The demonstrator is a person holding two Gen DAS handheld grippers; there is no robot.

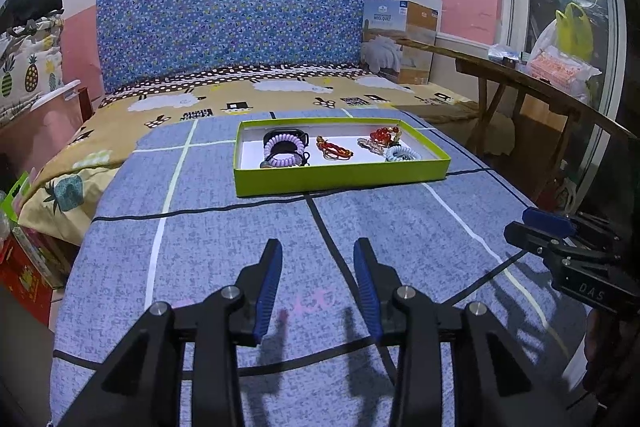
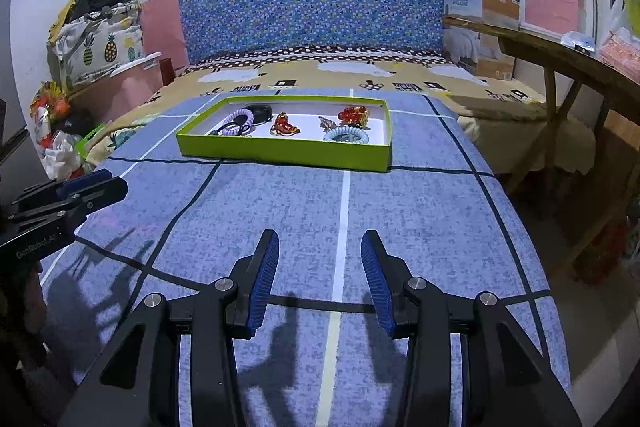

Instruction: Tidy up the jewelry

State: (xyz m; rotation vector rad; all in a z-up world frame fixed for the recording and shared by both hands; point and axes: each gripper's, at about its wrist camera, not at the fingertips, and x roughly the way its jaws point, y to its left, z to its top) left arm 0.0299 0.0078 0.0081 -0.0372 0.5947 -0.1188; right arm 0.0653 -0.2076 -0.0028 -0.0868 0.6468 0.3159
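Observation:
A shallow lime-green box lies on the blue checked blanket ahead of both grippers. Inside it are a purple coil band over a black item, a red and gold piece, a red bead bracelet, a small pale piece and a light blue coil band. My left gripper hangs open over bare blanket, well short of the box. My right gripper is open too, with nothing between its blue pads.
The blue blanket covers the near part of a bed with a yellow patterned sheet and a blue dotted headboard. A wooden bench runs along the right. Bags and boxes are piled at the left.

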